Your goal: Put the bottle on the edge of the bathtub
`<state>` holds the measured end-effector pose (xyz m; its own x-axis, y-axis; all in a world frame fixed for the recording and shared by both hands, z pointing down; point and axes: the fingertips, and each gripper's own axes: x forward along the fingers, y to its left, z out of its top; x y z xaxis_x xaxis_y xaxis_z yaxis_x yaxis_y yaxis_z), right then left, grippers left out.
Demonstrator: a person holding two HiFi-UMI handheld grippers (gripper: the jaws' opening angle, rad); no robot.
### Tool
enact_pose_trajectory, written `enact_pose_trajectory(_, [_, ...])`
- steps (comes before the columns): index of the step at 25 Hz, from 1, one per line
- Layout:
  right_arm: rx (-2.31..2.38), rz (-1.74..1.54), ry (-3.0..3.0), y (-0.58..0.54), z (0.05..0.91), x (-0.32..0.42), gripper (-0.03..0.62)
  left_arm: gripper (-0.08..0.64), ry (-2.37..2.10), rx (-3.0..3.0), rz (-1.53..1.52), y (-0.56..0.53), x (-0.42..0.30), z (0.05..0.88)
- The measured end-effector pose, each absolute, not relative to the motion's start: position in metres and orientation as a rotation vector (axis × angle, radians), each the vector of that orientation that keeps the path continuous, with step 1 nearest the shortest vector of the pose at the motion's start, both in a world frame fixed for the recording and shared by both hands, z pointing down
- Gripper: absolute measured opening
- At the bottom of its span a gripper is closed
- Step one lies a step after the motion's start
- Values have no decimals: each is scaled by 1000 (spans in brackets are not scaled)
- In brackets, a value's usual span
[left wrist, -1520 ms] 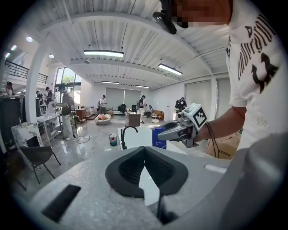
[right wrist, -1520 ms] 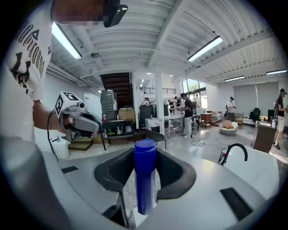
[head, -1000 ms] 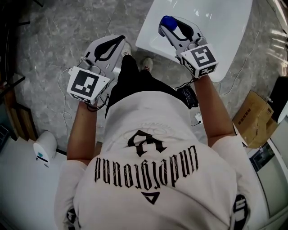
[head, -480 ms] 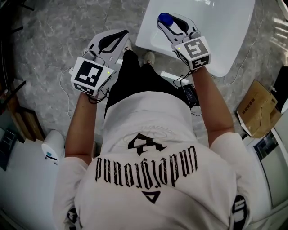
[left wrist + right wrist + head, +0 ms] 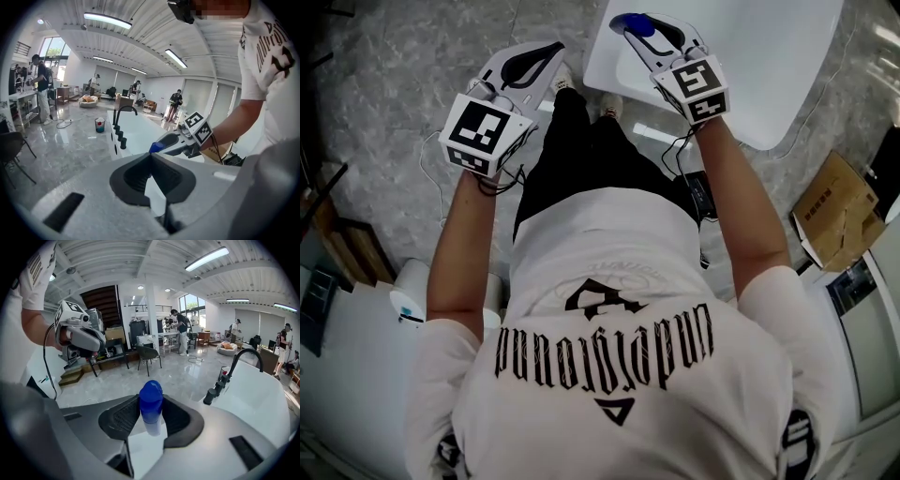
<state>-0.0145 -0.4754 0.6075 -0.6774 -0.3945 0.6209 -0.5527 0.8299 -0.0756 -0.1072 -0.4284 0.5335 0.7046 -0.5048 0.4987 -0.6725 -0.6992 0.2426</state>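
Note:
A white bottle with a blue cap (image 5: 151, 405) stands upright between the pads of my right gripper (image 5: 151, 401), which is shut on it. In the head view the right gripper (image 5: 630, 28) holds the bottle (image 5: 639, 21) over the near corner of the white bathtub (image 5: 769, 75). My left gripper (image 5: 553, 49) hangs over the grey floor to the left of the tub, fingertips together and nothing between them. In the left gripper view its pads (image 5: 136, 176) meet at the tips, with the bathtub (image 5: 136, 133) and the right gripper (image 5: 157, 146) beyond.
A black faucet (image 5: 234, 366) and knobs stand on the tub's rim. A cardboard box (image 5: 830, 234) lies on the floor at the right, a white bin (image 5: 408, 300) at the left. Cables trail on the floor. A cup (image 5: 100, 124) stands by the tub. People stand far off.
Both grippers have sunk and moved forward, toward the top of the head view. The right one has carried the bottle further over the tub's corner.

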Motion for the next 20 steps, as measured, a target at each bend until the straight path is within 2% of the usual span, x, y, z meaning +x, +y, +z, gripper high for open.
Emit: enact_pose_trajectory(20, [684,347,-2228,-485,698,-3,150,15,-745,2443,598,-439,-99,592])
